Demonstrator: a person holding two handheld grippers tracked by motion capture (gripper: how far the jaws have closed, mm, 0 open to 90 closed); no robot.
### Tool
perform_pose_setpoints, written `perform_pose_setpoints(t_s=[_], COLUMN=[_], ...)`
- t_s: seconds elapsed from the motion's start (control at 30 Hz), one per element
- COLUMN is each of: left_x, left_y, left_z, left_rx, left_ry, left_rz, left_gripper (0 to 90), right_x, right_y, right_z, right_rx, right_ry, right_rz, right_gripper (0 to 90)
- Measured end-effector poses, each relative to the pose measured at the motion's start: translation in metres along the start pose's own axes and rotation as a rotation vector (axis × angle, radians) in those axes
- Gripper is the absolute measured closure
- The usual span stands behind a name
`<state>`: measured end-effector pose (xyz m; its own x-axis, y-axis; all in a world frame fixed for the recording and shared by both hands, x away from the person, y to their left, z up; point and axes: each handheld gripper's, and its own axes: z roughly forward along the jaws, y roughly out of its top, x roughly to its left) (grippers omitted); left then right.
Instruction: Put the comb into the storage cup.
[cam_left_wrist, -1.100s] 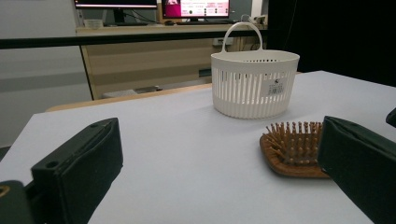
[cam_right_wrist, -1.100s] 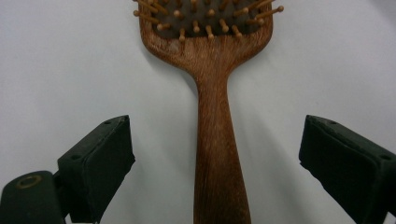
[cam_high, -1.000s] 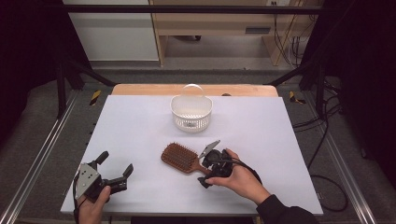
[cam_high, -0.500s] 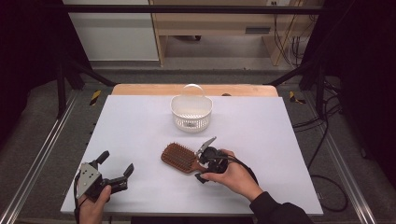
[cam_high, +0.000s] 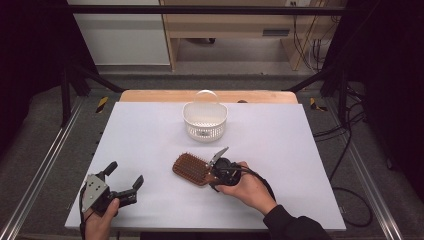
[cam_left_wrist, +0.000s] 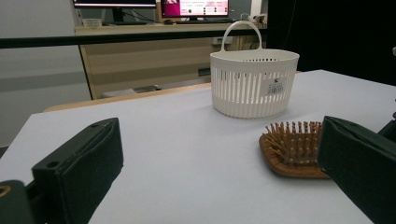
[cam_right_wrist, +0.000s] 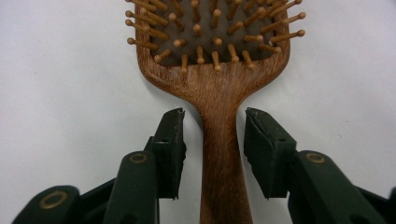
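A wooden paddle hairbrush (cam_high: 191, 169) lies bristles up on the white table (cam_high: 290, 145), near the front middle. My right gripper (cam_high: 213, 174) reaches it from the right. In the right gripper view its handle (cam_right_wrist: 223, 154) runs between the two jaws, with a narrow gap on each side. The jaws have just been closing around the handle, and the pads (cam_right_wrist: 170, 140) do not touch it. My left gripper (cam_high: 125, 173) rests at the front left, open and with nothing in it. From the left gripper view (cam_left_wrist: 217, 140) the hairbrush (cam_left_wrist: 292, 149) lies to the right.
A white slatted basket (cam_high: 205, 120) with a raised handle stands at the back middle of the table, beyond the brush; the same basket (cam_left_wrist: 254, 84) is seen ahead in the left gripper view. A wooden strip (cam_high: 150, 95) runs along the far table edge.
My right gripper has edged left toward the brush and its jaws have narrowed around the handle. The left gripper, brush and basket have stayed put.
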<state>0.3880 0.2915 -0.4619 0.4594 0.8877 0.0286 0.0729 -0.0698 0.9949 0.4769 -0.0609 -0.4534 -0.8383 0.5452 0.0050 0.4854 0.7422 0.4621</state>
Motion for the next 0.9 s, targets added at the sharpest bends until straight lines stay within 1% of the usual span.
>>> perform_pose_setpoints(t_s=[0.1, 0.17, 0.33, 0.53, 0.63, 0.77, 0.9], left_x=[0.0002, 0.0004, -0.0003, -0.0009, -0.0005, -0.0014, -0.0013], left_y=[0.0, -0.0001, -0.0001, -0.0002, -0.0004, -0.0004, -0.0003], left_z=[-0.0001, 0.0, 0.0006, 0.0011, 0.0011, 0.0012, 0.0011], left_rx=[0.0, 0.001, 0.002, 0.003, 0.007, 0.008, 0.009], left_ry=[0.0, 0.001, -0.003, -0.004, -0.003, -0.004, -0.004], left_rz=[-0.002, -0.001, -0.002, -0.004, -0.005, -0.004, -0.01], left_gripper=[0.7, 0.7, 0.7, 0.7, 0.7, 0.7, 0.8], right_x=[0.0006, 0.0006, 0.0012, 0.0034, 0.0034, 0.0029, 0.0045], right_y=[0.0004, 0.0006, 0.0011, 0.0023, 0.0026, 0.0035, 0.0037], right_z=[0.0016, 0.0025, 0.0031, 0.0038, 0.0039, 0.004, 0.0037], right_rx=[0.008, 0.008, 0.017, 0.032, 0.036, 0.039, 0.039], right_ry=[-0.002, -0.002, -0.008, -0.019, -0.014, -0.009, -0.02], right_rz=[0.002, -0.007, -0.014, -0.013, -0.015, -0.012, -0.019], right_gripper=[60.3, 62.8, 65.8, 69.0, 71.8, 72.4, 72.6])
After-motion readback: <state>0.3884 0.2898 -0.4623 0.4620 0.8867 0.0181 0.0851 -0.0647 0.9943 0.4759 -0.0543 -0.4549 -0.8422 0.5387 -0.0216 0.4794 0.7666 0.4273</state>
